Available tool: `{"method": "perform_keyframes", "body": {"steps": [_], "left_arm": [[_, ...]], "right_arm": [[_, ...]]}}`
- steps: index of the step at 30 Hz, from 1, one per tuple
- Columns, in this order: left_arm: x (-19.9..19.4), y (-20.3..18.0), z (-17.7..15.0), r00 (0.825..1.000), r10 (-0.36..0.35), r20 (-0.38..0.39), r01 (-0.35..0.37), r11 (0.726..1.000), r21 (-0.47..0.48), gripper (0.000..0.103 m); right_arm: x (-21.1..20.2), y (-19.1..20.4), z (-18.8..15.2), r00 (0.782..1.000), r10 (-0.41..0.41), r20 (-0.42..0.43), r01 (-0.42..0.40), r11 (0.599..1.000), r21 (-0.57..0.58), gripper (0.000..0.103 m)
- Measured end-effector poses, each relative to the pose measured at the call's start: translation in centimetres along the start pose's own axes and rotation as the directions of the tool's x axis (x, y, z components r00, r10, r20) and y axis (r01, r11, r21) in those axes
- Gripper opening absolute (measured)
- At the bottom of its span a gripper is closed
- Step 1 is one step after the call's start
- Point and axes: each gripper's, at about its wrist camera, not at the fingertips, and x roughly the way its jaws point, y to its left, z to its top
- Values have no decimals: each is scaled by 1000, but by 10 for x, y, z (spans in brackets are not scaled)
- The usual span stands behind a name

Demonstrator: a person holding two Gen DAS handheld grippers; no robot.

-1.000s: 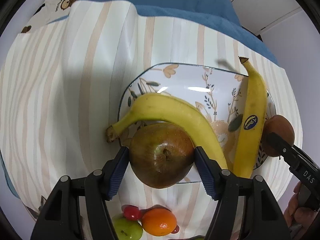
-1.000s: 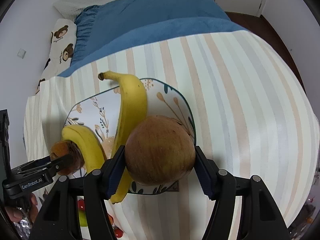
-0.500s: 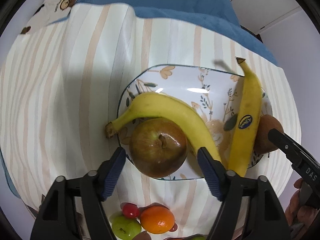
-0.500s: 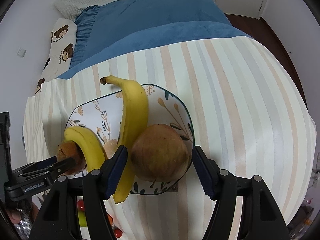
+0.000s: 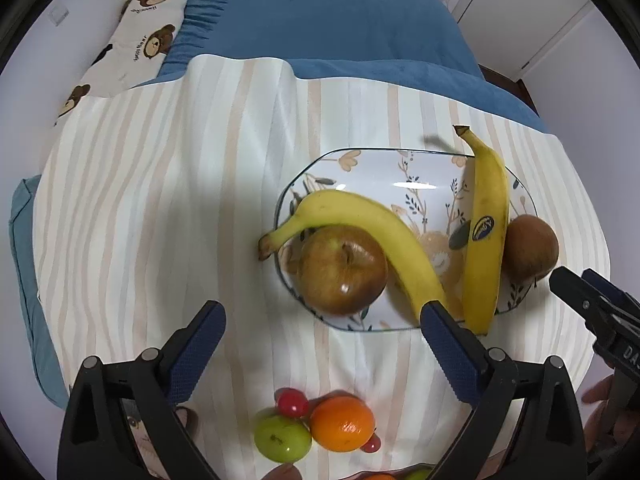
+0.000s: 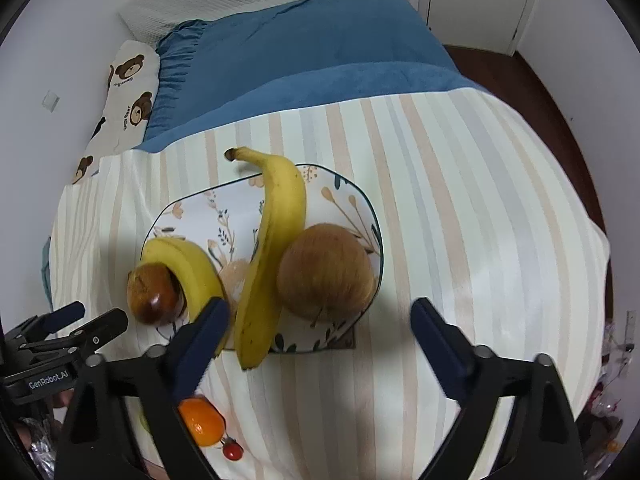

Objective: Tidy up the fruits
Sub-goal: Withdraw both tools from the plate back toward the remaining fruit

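1. Left claw (image 5: pixel 322 322): we read its jaws as spread wide, having just been opening, with nothing between the pads. Right claw (image 6: pixel 320 318): likewise spread after just opening, and empty.
2. Loose fruit nearest us on the striped bed cover (image 5: pixel 160 200): an orange (image 5: pixel 342 423), a green fruit (image 5: pixel 282 439) and a small red fruit (image 5: pixel 293 402), touching one another, off the plate. We judge them firm, light and prone to roll; take each across its widest girth.
3. Patterned plate (image 5: pixel 380 168): glazed and breakable, lying flat on soft bedding, so we expect it to tip under an off-centre load.
4. Reddish-brown apple (image 5: pixel 342 270): on the plate's near left edge, stem end up. Firm, smooth, fairly heavy; grip the flanks.
5. Russet apple (image 6: pixel 326 270): at the plate's right edge, stem toward us. Same handling.
6. Curved banana (image 5: pixel 360 232): arched over the first apple, stem overhanging the left rim. Soft, bruises; hold at mid-length.
7. Stickered banana (image 5: pixel 486 224): long axis running near to far, stem at the far end, near tip overhanging the rim. Same care.
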Motion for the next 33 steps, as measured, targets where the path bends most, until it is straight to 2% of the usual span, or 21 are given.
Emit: {"method": "perform_keyframes", "body": {"steps": [6, 14, 25, 33], "left_arm": [[-17, 5, -17, 998, 29, 58, -28, 999, -16, 100], [-50, 0, -36, 987, 58, 150, -57, 998, -9, 100], [-110, -20, -77, 953, 65, 295, -78, 996, 33, 100], [-147, -26, -111, 927, 60, 371, -82, 996, 45, 100]], "right_arm": [[-19, 11, -21, 997, -54, 52, 57, 997, -48, 100], [-51, 14, -42, 992, -53, 115, 59, 997, -50, 100], [-130, 28, -84, 962, -48, 267, 76, 993, -93, 100], [-175, 27, -117, 941, -36, 337, 69, 994, -86, 100]]}}
